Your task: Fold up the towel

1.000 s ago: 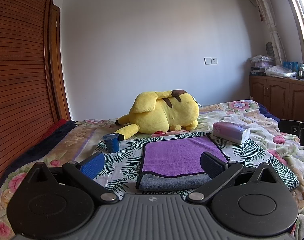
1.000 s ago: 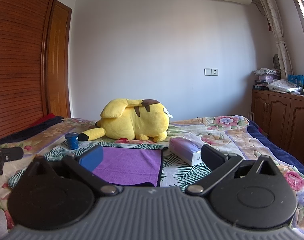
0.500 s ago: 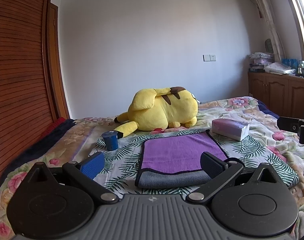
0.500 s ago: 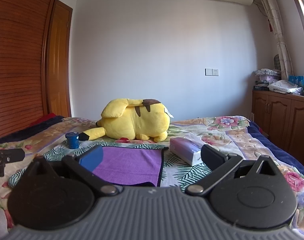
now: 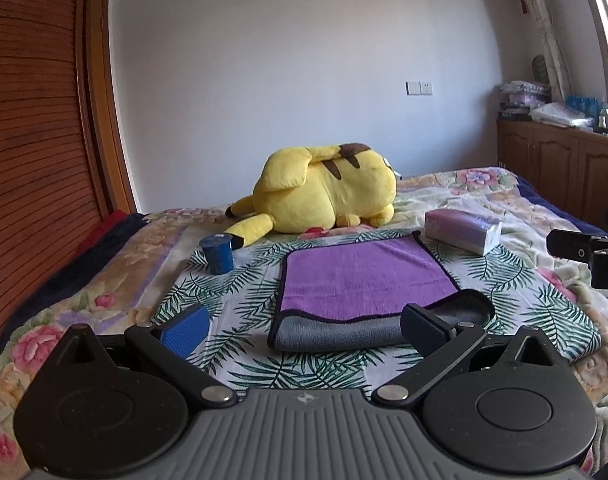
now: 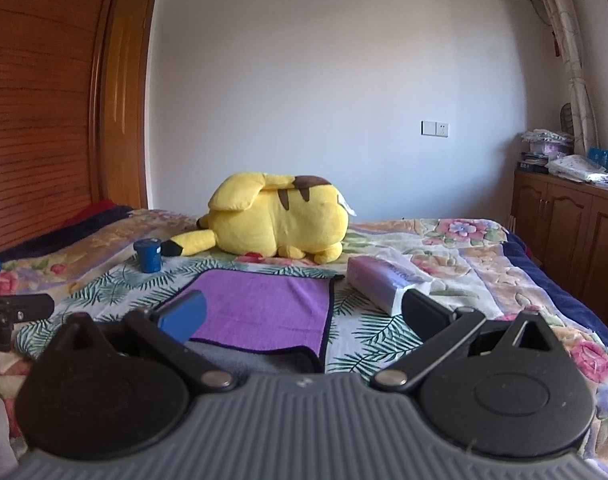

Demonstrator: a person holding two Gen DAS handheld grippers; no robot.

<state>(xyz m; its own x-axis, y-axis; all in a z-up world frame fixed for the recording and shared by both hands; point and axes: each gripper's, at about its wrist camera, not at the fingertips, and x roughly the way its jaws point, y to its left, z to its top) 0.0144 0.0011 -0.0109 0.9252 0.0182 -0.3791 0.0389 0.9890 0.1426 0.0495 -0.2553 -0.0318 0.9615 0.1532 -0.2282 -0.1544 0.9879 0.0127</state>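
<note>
the towel [image 5: 364, 276] lies flat on the bed [image 5: 544, 304], purple side up, its grey underside showing along the near edge where it is already doubled over. the left claw [image 5: 304, 326] hangs just short of that near edge, spread wide and holding nothing; the right claw [image 6: 304, 312] is likewise wide and empty, with the towel at its 11 o'clock. from the towel, a blue cup [image 5: 217, 254] stands near at 10 o'clock, a tissue pack [image 5: 462, 230] close by the corner at 2 o'clock, and a yellow plush [image 5: 324, 192] at 12. the likely trouble: a claw pinching only the top layer would split the fold, and a wide sweep could tip the cup or shove the tissue pack.
</note>
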